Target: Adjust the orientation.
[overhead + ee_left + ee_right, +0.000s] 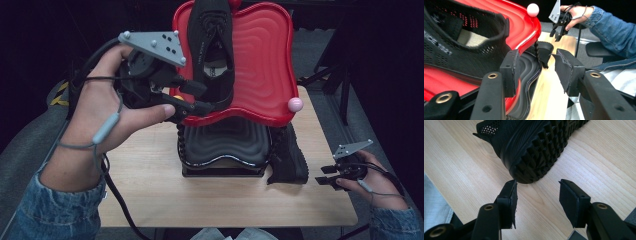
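A black mesh shoe (212, 47) lies on the left half of a red wavy tray (265, 60), the top tier of a small rack. My left gripper (204, 97) is raised at the tray's front left corner, open, its jaws just in front of the shoe's heel (466, 47) with nothing between them. A second black shoe (289, 155) rests on its side on the table against the rack's right side. My right gripper (323, 175) is low on the table right of it, open, jaws pointing at that shoe's treaded heel (534, 152) a short way off.
Under the red tray sits a black ribbed tray (225, 142). A pink ball (295, 104) tops the red tray's front right corner. The wooden table (200, 195) has bare room in front of the rack. Dark chairs and floor surround it.
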`<state>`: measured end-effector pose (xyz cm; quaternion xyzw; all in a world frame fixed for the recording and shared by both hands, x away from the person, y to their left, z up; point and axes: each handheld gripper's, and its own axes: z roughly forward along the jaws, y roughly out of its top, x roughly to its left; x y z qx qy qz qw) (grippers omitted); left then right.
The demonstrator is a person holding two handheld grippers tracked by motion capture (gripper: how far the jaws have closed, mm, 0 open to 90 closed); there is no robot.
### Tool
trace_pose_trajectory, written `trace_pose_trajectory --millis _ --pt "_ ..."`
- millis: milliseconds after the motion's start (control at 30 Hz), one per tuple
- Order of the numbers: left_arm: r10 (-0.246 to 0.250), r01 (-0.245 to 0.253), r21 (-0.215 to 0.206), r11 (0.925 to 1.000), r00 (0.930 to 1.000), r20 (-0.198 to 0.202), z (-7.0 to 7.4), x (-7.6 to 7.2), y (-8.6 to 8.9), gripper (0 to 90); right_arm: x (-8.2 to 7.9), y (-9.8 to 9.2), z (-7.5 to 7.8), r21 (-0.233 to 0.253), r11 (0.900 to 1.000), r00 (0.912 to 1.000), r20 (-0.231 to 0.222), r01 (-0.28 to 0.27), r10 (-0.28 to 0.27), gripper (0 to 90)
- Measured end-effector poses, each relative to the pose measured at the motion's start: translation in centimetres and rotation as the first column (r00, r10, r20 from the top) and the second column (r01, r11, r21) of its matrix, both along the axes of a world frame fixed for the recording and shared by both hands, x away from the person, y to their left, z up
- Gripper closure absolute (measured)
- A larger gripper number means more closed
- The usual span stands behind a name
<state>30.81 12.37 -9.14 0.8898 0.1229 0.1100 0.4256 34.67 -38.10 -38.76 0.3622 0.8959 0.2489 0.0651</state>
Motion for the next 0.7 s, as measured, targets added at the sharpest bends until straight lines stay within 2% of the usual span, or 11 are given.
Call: trace_pose_trajectory --millis 133,167,267,300,333,367,400,433,467,600,700 --pt "-0.03 0.03 -0.034 0.999 0.9995 -0.014 -1.5 0.2 0.5 54.1 0.0 0.0 0.0 -0.001 1.0 1.0 0.002 -0.004 0.004 49.6" --pt "-0.04 0.039 -0.049 0.998 0.9989 -0.022 -2.4 0.2 0.8 53.8 0.0 0.0 0.0 -0.001 1.0 1.0 0.001 -0.002 0.002 49.6" --pt "-0.043 0.04 -0.066 0.997 0.9985 -0.034 -3.3 0.3 1.2 53.5 0.0 0.0 0.0 -0.002 1.0 1.0 0.0 -0.001 0.001 49.6" --pt "-0.044 0.041 -0.079 0.996 0.9982 -0.042 -4.3 0.5 1.6 53.2 0.0 0.0 0.0 -0.001 1.0 1.0 -0.003 -0.002 0.002 49.7" --pt "-0.044 0.041 -0.079 0.996 0.9982 -0.042 -4.3 0.5 1.6 53.1 0.0 0.0 0.0 -0.001 1.0 1.0 -0.003 -0.002 0.002 49.7" --pt "-0.044 0.039 -0.093 0.9949 0.9975 -0.055 -5.3 0.6 2.0 53.1 0.0 0.1 0.0 -0.002 1.0 1.0 -0.004 -0.002 0.002 49.7" --pt "-0.044 0.039 -0.093 0.9949 0.9975 -0.055 -5.3 0.6 2.0 53.1 0.0 0.1 0.0 -0.002 1.0 1.0 -0.004 -0.002 0.002 49.7" --pt "-0.058 0.05 -0.112 0.9925 0.9959 -0.069 -6.4 0.8 2.4 53.1 0.1 0.1 -0.1 -0.003 1.0 1.0 -0.005 -0.004 0.004 49.7" --pt "-0.058 0.05 -0.112 0.9925 0.9959 -0.069 -6.4 0.8 2.4 53.0 0.1 0.1 -0.2 -0.003 1.0 1.0 -0.005 -0.005 0.005 49.8" --pt "-0.055 0.047 -0.127 0.9908 0.9965 -0.064 -8.5 0.8 3.0 51.4 0.2 0.0 -0.4 -0.006 1.0 1.0 -0.009 0.0 -0.001 49.9" --pt "-0.056 0.044 -0.139 0.9893 0.9948 -0.085 -10.2 0.8 3.5 51.2 0.3 0.1 -0.4 -0.012 1.0 0.9999 -0.012 0.005 -0.005 50.0"
